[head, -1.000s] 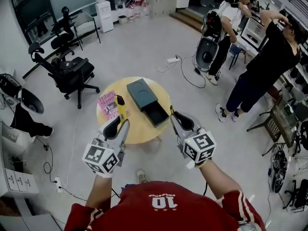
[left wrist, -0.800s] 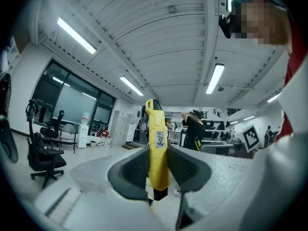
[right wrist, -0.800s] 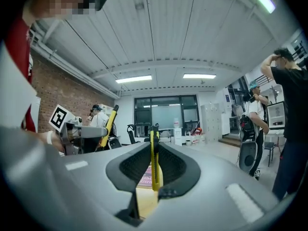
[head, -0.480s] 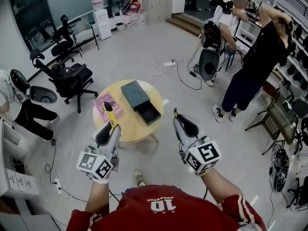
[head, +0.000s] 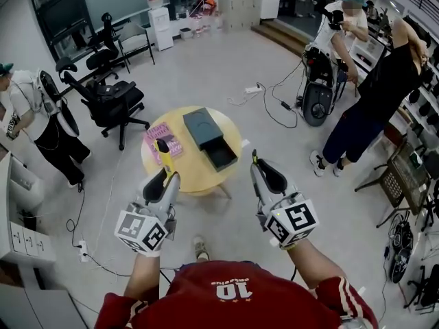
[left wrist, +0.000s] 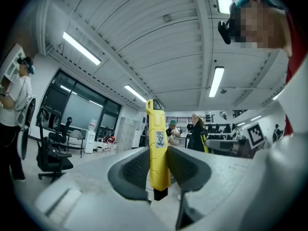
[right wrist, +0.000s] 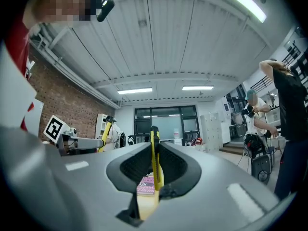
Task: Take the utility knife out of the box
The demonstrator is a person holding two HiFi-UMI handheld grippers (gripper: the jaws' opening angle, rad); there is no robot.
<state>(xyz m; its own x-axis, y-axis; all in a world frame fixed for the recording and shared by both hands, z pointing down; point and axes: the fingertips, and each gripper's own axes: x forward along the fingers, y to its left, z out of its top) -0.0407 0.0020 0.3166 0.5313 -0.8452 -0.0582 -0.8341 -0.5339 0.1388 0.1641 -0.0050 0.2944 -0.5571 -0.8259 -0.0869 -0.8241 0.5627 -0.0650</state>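
Nearby, left gripper (head: 164,178): jaws set narrow and clamped on the utility knife (left wrist: 157,143), pads against its two flat sides.
Utility knife (head: 164,155): yellow and upright, black end below the pads, top well above them. It was out of the box (head: 201,127); in the head view it showed in front of the near left edge of the table (head: 195,177).
Right gripper (head: 260,171): jaws closing, nearly together, pressing on a slim yellow cutter (right wrist: 155,160) seen edge-on between them.
Table: round, pale wood, beyond both grippers.
Box: dark, on the middle of the table, with its drawer (head: 223,157) pulled out toward the grippers.
Book (head: 158,136): pink, flat on the table just left of the box.
Chair (head: 113,101): black office chair on the floor, beyond the table to the left.
Person (head: 38,125): stood at the far left, well apart from the table.
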